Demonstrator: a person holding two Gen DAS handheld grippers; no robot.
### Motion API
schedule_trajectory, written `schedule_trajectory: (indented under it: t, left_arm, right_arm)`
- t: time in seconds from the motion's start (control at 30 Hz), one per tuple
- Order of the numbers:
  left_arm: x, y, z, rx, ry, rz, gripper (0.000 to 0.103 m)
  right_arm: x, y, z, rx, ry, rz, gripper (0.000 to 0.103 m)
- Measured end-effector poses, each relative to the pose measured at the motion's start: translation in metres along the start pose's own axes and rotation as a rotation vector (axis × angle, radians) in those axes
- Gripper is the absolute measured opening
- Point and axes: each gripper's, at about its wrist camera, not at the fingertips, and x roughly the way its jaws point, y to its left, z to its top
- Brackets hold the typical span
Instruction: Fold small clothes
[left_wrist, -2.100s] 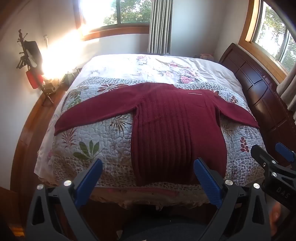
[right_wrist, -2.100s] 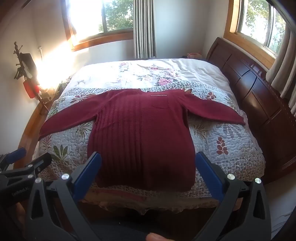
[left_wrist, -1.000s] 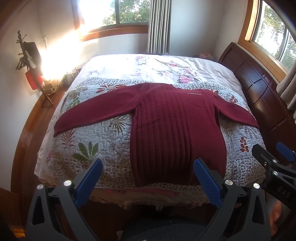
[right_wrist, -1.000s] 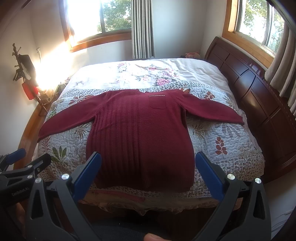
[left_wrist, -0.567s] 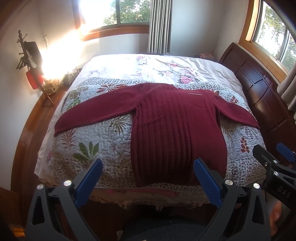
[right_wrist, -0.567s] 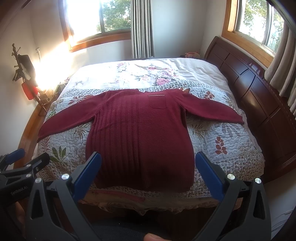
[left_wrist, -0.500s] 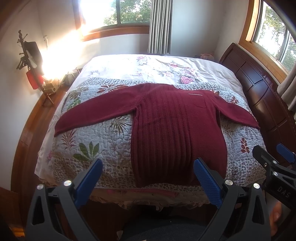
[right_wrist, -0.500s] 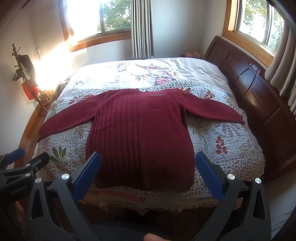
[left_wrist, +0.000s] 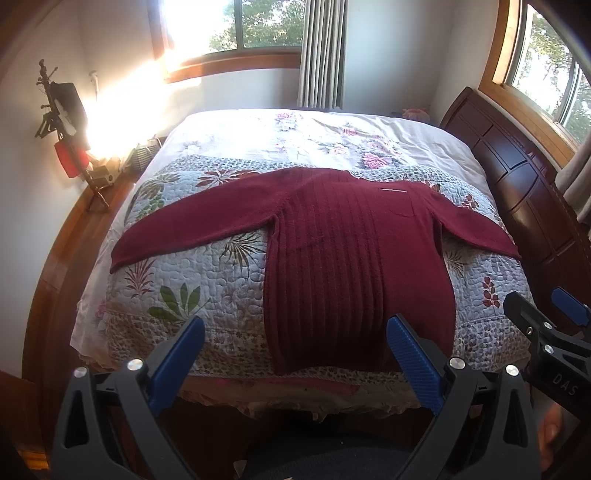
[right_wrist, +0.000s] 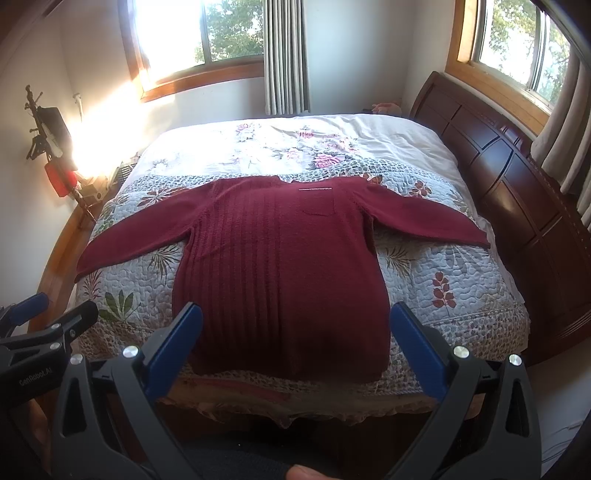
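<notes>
Dark red sweater (left_wrist: 354, 266) lies flat, unfolded, sleeves spread, on the floral quilt (left_wrist: 192, 280) across the bed's near end. Left tongs (left_wrist: 295, 354) and right tongs (right_wrist: 297, 341) hang side by side short of the hem, both spread wide, holding nothing.

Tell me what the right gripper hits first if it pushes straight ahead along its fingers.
Probably the hem end of the dark red sweater, lying flat on the quilted bedspread. The right gripper is open, empty and aimed at it. Depth is unclear, so the bed's near edge might come first.
</notes>
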Motion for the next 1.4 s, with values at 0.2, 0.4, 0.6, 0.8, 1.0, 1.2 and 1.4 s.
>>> schedule_trajectory:
  t: [0.2,0.4,0.6,0.8,1.0,1.2,1.4]
  left_arm:
    - [0.0,0.003,0.0,0.0,-0.001,0.0,0.099]
    - [0.001,-0.001,0.002,-0.001,0.0,0.002,0.099]
    - [0.002,0.0,0.004,-0.001,0.002,0.0,0.099]
    - [0.003,0.001,0.005,-0.002,0.003,-0.002,0.099]
    - [0.005,0.003,0.008,-0.004,0.007,-0.001,0.099]
    - [0.009,0.007,0.012,-0.009,0.012,-0.002,0.099]
    - [0.019,0.012,0.022,-0.012,0.018,-0.009,0.099]
  right_arm:
    - [0.001,0.002,0.001,0.003,0.002,0.001,0.1]
    - [0.001,0.0,0.001,0.001,0.001,0.0,0.1]
    - [0.004,0.001,0.003,0.002,0.004,-0.003,0.1]
    - [0.007,0.008,0.003,0.002,0.008,-0.005,0.1]
    - [0.012,0.003,0.008,0.003,0.011,-0.004,0.1]
    - [0.017,0.007,0.013,0.002,0.02,-0.008,0.1]
    - [0.021,0.008,0.017,0.006,0.025,-0.022,0.1]
